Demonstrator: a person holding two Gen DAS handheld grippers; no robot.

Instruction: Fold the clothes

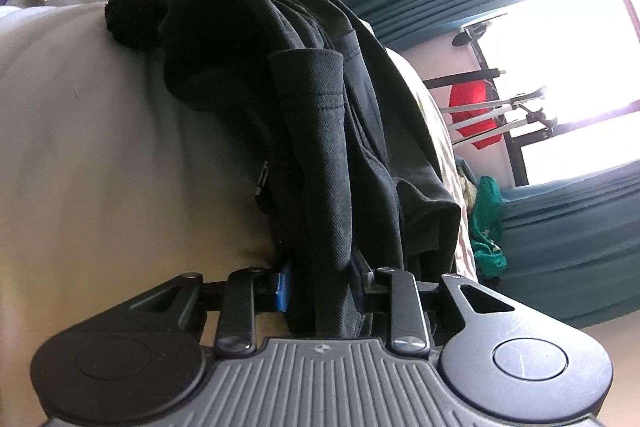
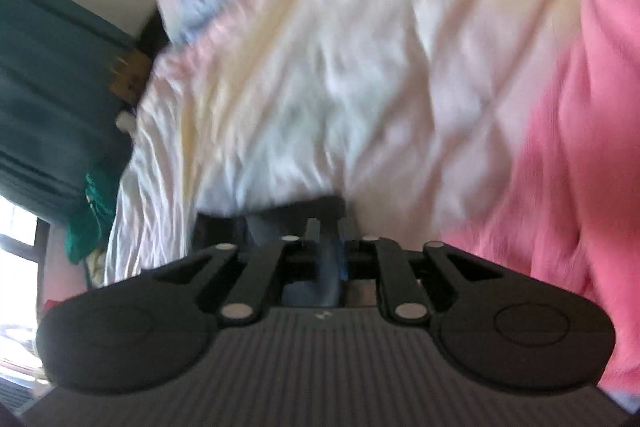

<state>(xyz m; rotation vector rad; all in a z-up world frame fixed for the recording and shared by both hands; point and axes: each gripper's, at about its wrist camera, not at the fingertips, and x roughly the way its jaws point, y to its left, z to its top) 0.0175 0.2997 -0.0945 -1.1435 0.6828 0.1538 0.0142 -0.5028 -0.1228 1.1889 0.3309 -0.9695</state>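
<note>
Each gripper (image 1: pixel 320 287) (image 2: pixel 332 259) has black linkage arms, silver screws, blue pads and a ribbed grey body.

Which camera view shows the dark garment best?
The left wrist view: the dark garment fills its middle, sharp, pinched between the left gripper's pads. The right wrist view is blurred and shows only a dark strip near the right gripper.

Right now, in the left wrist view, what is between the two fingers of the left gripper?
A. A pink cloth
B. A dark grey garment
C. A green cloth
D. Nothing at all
B: the dark grey garment runs down between the blue pads of the left gripper, which press on its fabric, while the green cloth lies far off by the curtain.
</note>
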